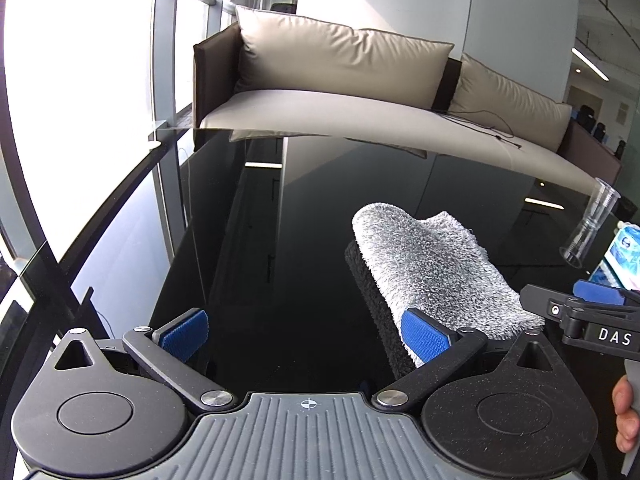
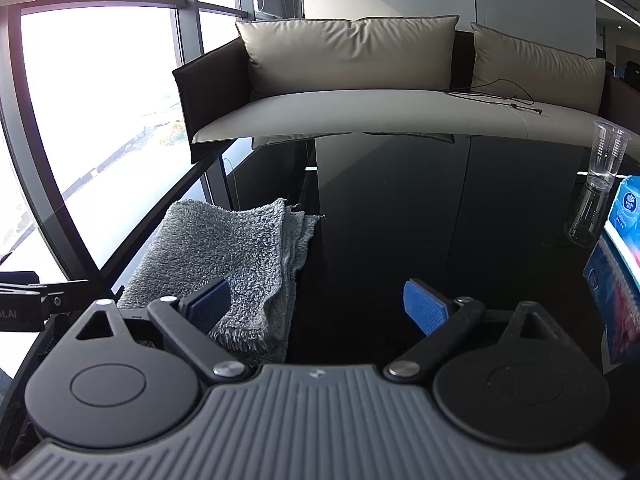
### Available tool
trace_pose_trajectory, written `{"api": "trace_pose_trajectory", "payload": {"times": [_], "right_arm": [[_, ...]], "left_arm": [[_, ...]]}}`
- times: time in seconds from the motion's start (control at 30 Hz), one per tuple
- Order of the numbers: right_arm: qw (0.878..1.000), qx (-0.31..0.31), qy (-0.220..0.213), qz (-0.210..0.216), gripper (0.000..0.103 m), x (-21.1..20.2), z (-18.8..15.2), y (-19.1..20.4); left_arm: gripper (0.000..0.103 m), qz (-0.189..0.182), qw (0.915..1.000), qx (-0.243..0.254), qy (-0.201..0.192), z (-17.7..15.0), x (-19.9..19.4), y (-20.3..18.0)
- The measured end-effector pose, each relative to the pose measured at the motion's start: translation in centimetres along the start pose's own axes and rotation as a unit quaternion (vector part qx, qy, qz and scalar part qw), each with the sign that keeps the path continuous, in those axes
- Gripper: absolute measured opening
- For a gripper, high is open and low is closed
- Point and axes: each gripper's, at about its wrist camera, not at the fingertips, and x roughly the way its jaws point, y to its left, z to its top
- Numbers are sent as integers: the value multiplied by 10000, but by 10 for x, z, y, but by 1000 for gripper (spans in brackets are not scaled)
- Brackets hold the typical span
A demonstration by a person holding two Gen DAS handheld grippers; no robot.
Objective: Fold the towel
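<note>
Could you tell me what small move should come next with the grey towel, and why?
Probably draw both grippers back: the fluffy grey towel already lies folded in layers on the glossy black table, and the left gripper and right gripper are both open, holding nothing.

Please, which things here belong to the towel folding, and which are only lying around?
For the job:
towel, already folded over in layers on the table
left gripper, jaws open
right gripper, jaws open

Lying about:
cups, clear, stacked
tissue pack, blue
sofa with a cable on its seat
</note>
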Motion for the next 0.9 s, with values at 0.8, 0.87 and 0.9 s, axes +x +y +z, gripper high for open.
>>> {"api": "trace_pose_trajectory", "payload": {"times": [0.8, 0.87, 0.9], "right_arm": [[10000, 44, 47, 2, 100, -37, -24, 8], [10000, 30, 51, -12, 100, -41, -27, 9], [10000, 32, 49, -11, 100, -42, -28, 9]], "left_arm": [[102, 58, 9998, 125, -165, -25, -31, -5], [102, 53, 9997, 140, -170, -27, -34, -6], [102, 54, 9997, 145, -170, -28, -35, -6]]}}
